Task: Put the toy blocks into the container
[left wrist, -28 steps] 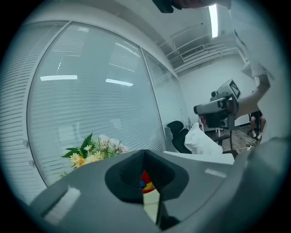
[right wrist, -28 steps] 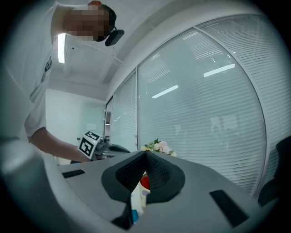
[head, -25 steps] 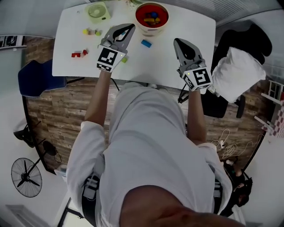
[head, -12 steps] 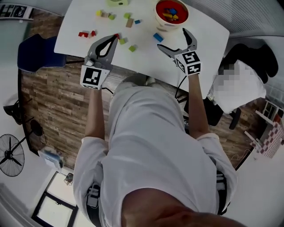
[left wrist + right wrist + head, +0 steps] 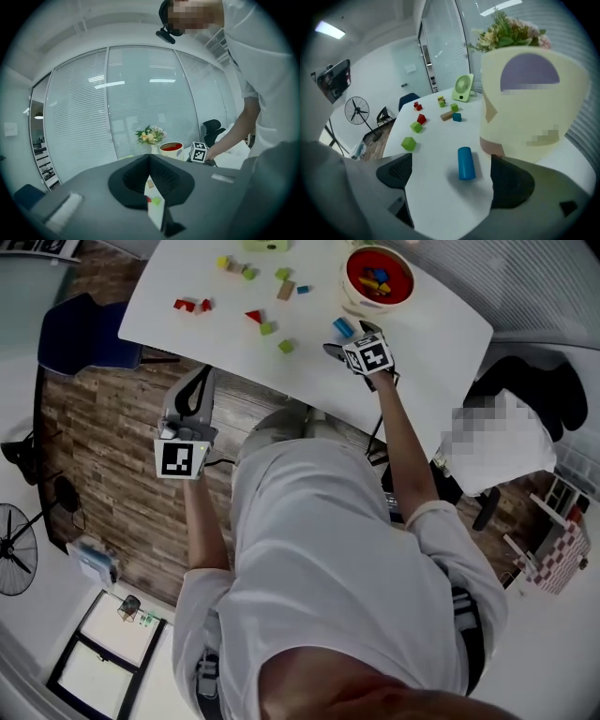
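Note:
A blue cylinder block [image 5: 465,163] lies on the white table [image 5: 422,324] beside the cream container [image 5: 378,279], whose red inside holds several blocks. My right gripper [image 5: 349,337] is low over the table with the cylinder [image 5: 343,327] between its fingers [image 5: 396,171]. The pads do not touch it, and the jaws have just been closing a little from wide open. My left gripper [image 5: 192,395] is shut and empty, held off the table's near edge above the wooden floor. Loose blocks lie further left: green cubes [image 5: 408,143], a red wedge [image 5: 254,316], a tan block [image 5: 286,290].
A green desk fan [image 5: 463,88] stands at the table's far edge. Flowers [image 5: 151,135] stand behind the container [image 5: 171,148]. A blue chair [image 5: 80,334] is left of the table, a black chair with a white pillow [image 5: 506,442] to the right.
My right gripper opened, then moved forward and down to the blue cylinder by the container. My left gripper drew back off the table and now hangs over the floor.

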The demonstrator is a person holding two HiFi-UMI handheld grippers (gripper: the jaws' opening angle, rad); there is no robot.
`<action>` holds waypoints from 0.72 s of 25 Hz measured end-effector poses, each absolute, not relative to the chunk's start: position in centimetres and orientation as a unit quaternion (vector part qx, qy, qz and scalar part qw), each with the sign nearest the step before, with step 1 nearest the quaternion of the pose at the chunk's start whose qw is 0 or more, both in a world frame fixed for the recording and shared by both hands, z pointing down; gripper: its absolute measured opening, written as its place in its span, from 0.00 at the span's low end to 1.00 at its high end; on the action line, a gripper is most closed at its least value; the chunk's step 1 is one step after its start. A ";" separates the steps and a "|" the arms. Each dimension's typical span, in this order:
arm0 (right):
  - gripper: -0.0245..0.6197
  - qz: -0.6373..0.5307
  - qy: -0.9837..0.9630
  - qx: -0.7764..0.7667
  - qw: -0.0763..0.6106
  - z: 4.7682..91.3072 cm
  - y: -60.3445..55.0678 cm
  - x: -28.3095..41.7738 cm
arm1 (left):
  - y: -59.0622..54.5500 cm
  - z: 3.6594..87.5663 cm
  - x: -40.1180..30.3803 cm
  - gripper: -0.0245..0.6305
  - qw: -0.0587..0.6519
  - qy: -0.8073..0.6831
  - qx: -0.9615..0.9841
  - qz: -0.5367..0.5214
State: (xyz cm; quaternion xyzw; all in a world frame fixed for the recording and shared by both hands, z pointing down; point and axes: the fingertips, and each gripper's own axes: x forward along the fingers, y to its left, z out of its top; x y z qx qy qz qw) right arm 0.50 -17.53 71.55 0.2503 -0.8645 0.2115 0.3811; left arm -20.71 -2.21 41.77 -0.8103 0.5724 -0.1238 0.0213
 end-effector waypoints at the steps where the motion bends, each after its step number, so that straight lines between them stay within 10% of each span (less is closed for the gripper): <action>1: 0.84 0.221 -0.860 0.258 0.382 72.3 -18.1 0.5 | -1.9 42.0 -21.0 0.04 0.016 0.578 -0.806 -0.125; 8: 0.41 0.247 -0.841 0.295 0.382 74.4 -20.8 0.6 | -1.0 43.2 -21.6 0.04 0.000 0.594 -0.790 -0.150; 18: 0.27 0.204 -0.832 0.275 0.437 76.0 -20.3 1.2 | -2.5 42.5 -20.4 0.04 0.013 0.583 -0.799 -0.147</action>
